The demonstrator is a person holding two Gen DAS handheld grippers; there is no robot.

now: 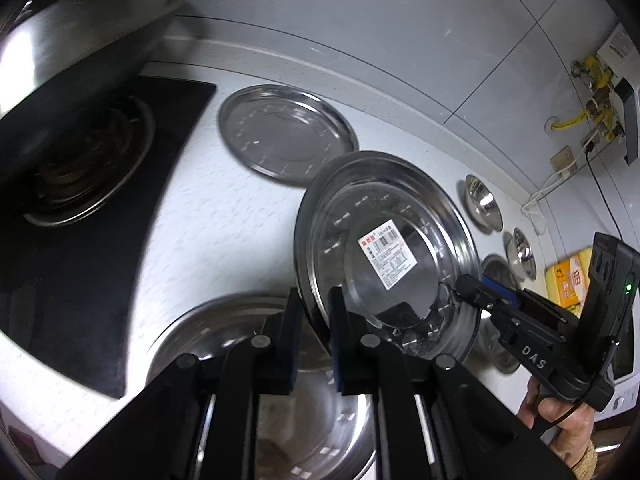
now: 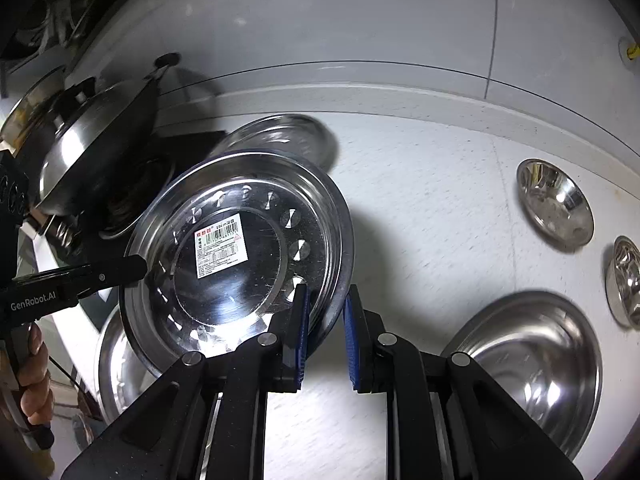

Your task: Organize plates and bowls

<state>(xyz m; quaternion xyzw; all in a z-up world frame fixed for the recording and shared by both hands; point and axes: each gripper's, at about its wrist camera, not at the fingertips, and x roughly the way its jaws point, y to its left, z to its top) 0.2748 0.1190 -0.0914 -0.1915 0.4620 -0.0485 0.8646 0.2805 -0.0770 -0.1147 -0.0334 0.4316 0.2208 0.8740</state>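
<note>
Held thing: steel plate (image 2: pixel 240 256) with a white label, tilted and lifted clear of the white bench (image 2: pixel 432 208), in front of the stove.
Left gripper (image 1: pixel 314 312): pads pinched tight on the plate's near rim.
Right gripper (image 2: pixel 326 312): clamped on the opposite rim; the thin edge runs between its blue pads.
Handling: judged stiff, light and slick; polished metal could slide in the pads, so a 2-sided rim hold suits it.
Where to hold: the flat outer rim, not the sloped wall.
Nearby: another plate (image 1: pixel 288 136) lies flat on the bench by the stove (image 1: pixel 80 200).
Left view only: the wall pipes and a yellow packet.
Right view only: 2 small bowls (image 2: pixel 556 204) and a large bowl (image 2: pixel 532 356), well apart.
</note>
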